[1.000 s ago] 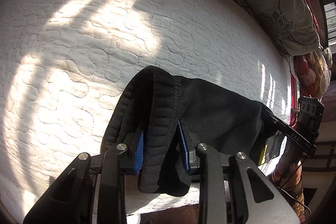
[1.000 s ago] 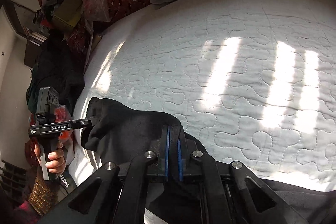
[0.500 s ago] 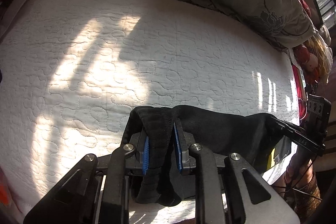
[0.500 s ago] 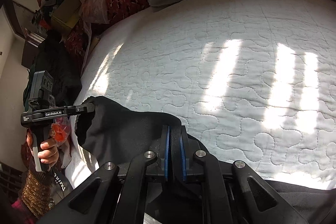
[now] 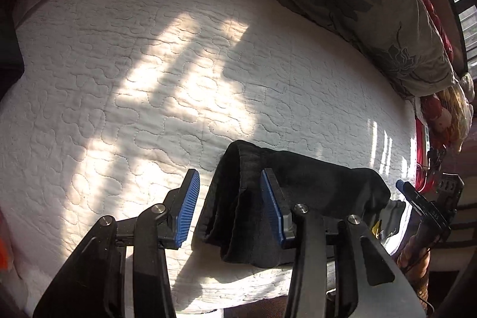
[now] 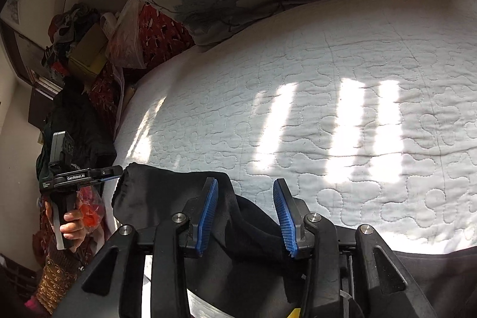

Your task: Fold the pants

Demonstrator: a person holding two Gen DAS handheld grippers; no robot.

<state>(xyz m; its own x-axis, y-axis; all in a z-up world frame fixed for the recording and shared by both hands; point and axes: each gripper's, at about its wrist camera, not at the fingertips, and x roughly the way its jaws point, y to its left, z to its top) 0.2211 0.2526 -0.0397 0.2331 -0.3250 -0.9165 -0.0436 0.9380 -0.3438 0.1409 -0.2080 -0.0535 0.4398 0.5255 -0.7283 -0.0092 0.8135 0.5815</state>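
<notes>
Both grippers are letting go of the pants (image 5: 301, 192), which are lying as a dark folded bundle along the near edge of the bed (image 5: 167, 73). The left gripper (image 5: 229, 207) is standing with its fingers (image 5: 187, 207) parted: they have just been opening, the cloth is sitting in the gap against the right-hand pad, and the left-hand pad is clear of it, so nothing is being pinched. The right gripper (image 6: 247, 216) is likewise spreading open, its fingers (image 6: 284, 216) having just released; dark fabric is showing low between them, but neither pad is pressing on it.

Judging by this, a fold has been laid down and the release step is being finished. The next move is probably calling for both grippers to be drawn clear of the cloth without dragging it, then for the bundle to be checked, smoothed or folded once more if it is too long.

The bundle's long axis is running left to right along the bed's near edge, between the two grippers. The thick ribbed end, likely the waistband, is pointing toward the left gripper's side; the other end is reaching toward the right gripper. The pillow (image 5: 366, 8) is lying well apart, at the far side.
</notes>
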